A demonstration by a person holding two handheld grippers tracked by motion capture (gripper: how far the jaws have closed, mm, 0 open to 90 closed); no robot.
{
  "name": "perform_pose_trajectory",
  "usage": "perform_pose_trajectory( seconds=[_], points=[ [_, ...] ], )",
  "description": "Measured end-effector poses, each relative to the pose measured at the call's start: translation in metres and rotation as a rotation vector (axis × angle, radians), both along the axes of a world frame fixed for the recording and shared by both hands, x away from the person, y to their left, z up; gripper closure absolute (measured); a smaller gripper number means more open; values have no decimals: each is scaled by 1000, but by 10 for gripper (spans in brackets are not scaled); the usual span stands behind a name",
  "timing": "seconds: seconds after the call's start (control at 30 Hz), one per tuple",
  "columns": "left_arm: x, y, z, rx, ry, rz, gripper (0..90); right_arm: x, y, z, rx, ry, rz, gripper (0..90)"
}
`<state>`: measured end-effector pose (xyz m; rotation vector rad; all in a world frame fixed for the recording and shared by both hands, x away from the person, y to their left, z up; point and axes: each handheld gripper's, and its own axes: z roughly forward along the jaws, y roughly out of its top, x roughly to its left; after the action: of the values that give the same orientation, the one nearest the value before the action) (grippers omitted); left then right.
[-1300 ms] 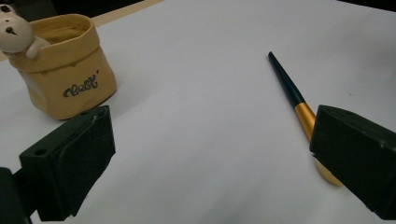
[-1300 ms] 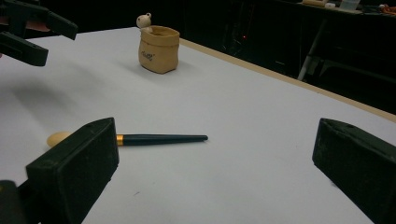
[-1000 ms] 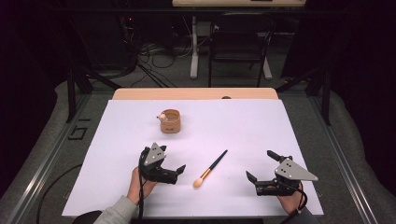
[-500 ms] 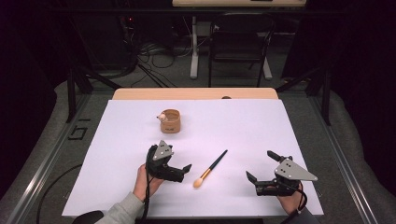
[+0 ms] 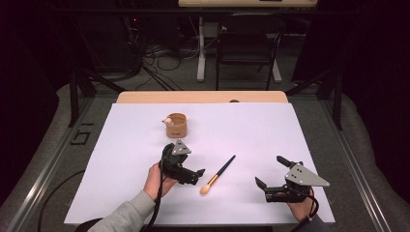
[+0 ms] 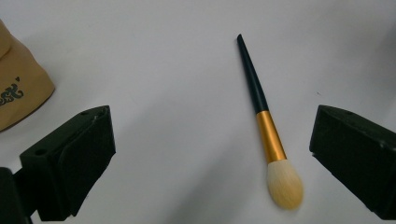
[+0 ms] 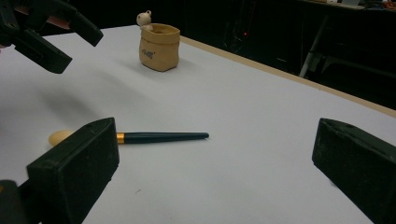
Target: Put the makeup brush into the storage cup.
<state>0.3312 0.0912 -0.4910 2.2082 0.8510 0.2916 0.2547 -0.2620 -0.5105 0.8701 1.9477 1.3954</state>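
Fingers [image 6: 74,163] of the left gripper [image 5: 191,175] spread wide and empty, aimed down at the makeup brush [image 6: 267,135] lying flat on the white surface [image 5: 251,130]. Seen in the left gripper view between the two black pads but off-centre, much closer to the right-hand pad, bristle head nearest the camera and dark tapered handle running away and slightly left. From the high view, long axis on a diagonal: pale head toward the person, handle tip pointing away and to the right, head just beside the left gripper's tips. Right gripper [image 5: 273,186] likewise open and holding nothing, resting well apart at the near right edge, so clearly the farther of the two. Small tan pot [image 5: 176,124] with a little figure on its rim standing farther back, apart from the brush. Likely needed next: a small shift to centre the gold ferrule between the pads, closing across the handle rather than along it.
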Motion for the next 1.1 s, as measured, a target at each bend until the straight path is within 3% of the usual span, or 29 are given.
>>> perform_pose_trajectory(
  seconds=[0.43, 0.83, 1.1],
  points=[
    [13, -22, 17, 155, 99, -17, 0, 1, 0, 0, 5, -1, 16, 3],
    [25, -42, 16, 208, 230, -57, 1, 0, 1, 1, 8, -3, 21, 4],
    [30, -51, 13, 244, 282, -53, 6, 0, 0, 1, 6, -7, 10, 7]
  ],
)
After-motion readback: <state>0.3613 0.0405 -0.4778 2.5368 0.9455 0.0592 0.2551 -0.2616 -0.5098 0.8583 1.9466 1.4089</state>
